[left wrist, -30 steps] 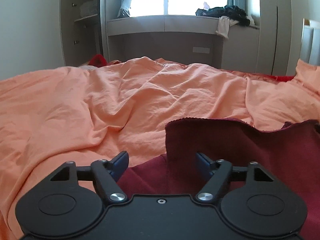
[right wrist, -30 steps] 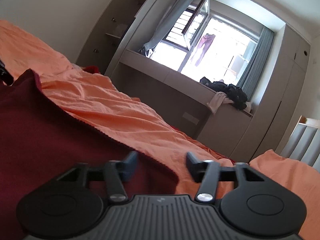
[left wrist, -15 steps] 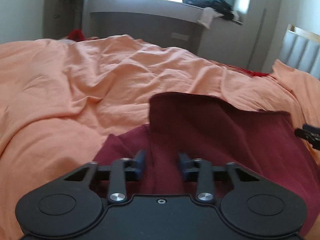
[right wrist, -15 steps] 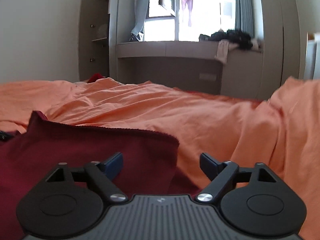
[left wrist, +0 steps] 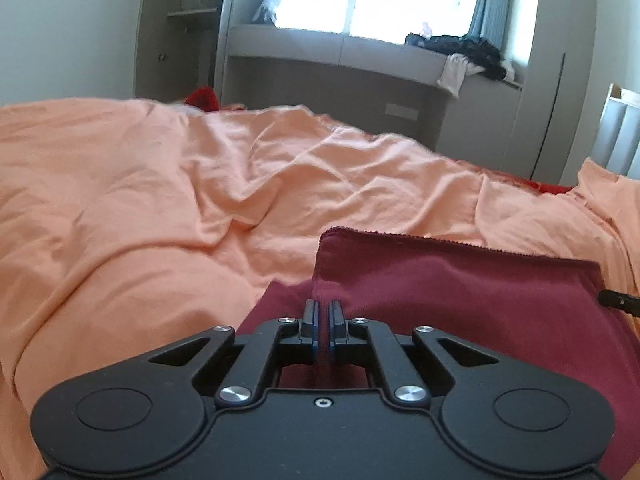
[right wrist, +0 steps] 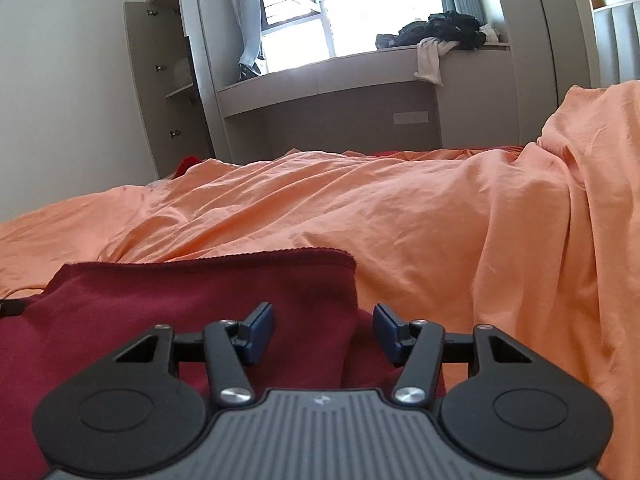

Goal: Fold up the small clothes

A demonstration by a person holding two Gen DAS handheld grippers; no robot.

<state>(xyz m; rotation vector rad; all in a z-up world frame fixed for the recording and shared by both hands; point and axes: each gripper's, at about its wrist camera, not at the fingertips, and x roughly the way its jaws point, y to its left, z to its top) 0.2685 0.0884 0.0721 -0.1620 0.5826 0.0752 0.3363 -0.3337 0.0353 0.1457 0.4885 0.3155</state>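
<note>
A dark red garment (left wrist: 460, 292) lies on an orange bedsheet (left wrist: 160, 200), with its far part folded over. My left gripper (left wrist: 323, 312) is shut on the garment's left edge, where the fold begins. In the right wrist view the same garment (right wrist: 180, 300) fills the lower left. My right gripper (right wrist: 323, 320) is open and straddles the garment's right edge, the cloth lying between its fingers. The tip of my right gripper shows at the right edge of the left wrist view (left wrist: 620, 302).
The rumpled orange sheet (right wrist: 440, 220) covers the whole bed and rises in a hump at the right. A grey window bench (left wrist: 340, 56) with a pile of dark clothes (right wrist: 440, 30) stands beyond the bed. An open cabinet (right wrist: 168, 80) is at the left.
My left gripper has closed from wide open onto the garment's left edge. My right gripper stays open and has narrowed a little, and both views have tilted and shifted over the garment.
</note>
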